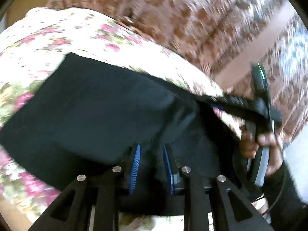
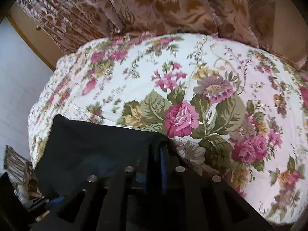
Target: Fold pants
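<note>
My left gripper (image 1: 151,165) sits low over the black pants (image 1: 92,104), which cover the near part of the floral bedspread (image 1: 44,38); fabric lies between its blue pads. Just to its right my right gripper (image 1: 248,104) and the hand (image 1: 258,144) holding it block that side. Past the pants' far edge the bedspread (image 2: 221,73) lies bare to its far edge, where a patterned curtain (image 2: 154,5) hangs close behind. At the bedspread's left edge stands a pale wall (image 2: 17,80).

Home bedroom: floral bedspread (image 2: 221,61) on bed, patterned brown curtains (image 2: 154,3) (drawn) behind.
</note>
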`<state>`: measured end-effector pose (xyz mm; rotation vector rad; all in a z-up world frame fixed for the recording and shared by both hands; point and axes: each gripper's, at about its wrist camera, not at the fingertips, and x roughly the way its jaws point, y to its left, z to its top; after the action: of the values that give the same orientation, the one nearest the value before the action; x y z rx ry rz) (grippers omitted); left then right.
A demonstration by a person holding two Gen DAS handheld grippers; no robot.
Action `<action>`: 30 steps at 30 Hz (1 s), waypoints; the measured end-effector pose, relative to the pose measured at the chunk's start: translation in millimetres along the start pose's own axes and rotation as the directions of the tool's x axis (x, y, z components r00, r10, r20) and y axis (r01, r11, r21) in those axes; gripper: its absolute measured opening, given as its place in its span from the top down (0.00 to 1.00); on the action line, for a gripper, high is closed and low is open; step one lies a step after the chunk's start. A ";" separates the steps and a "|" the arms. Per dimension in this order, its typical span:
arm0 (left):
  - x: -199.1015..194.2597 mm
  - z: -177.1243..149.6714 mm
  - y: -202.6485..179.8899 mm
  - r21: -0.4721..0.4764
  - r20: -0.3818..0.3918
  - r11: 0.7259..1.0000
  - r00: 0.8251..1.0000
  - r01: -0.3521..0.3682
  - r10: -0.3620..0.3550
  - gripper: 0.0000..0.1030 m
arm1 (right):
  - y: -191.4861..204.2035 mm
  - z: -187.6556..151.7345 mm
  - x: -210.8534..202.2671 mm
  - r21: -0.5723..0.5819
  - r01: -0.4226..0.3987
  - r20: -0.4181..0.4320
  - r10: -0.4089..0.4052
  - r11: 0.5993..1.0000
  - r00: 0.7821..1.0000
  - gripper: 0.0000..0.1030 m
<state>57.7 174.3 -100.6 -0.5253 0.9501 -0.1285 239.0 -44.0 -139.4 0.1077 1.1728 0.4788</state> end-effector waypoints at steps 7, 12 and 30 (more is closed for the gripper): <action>-76.7 2.0 102.8 -0.306 0.120 0.952 0.990 -0.031 0.071 0.75 | 20.8 -33.7 -71.0 -0.006 -0.031 0.154 0.032 0.999 0.988 0.55; -96.9 -16.6 166.7 -0.519 0.160 0.853 0.986 0.050 0.040 0.75 | 48.0 -79.5 -99.9 -0.063 -0.081 0.180 0.091 0.995 0.980 0.54; -43.3 -28.6 180.1 -0.662 0.113 0.741 0.992 0.113 -0.050 0.75 | 18.6 -186.2 -135.8 0.063 -0.088 0.168 0.076 0.994 0.983 0.52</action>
<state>-12.4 334.3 -168.6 -1.2372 0.8705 0.1722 24.3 -114.3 -90.3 0.2531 1.0251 0.4917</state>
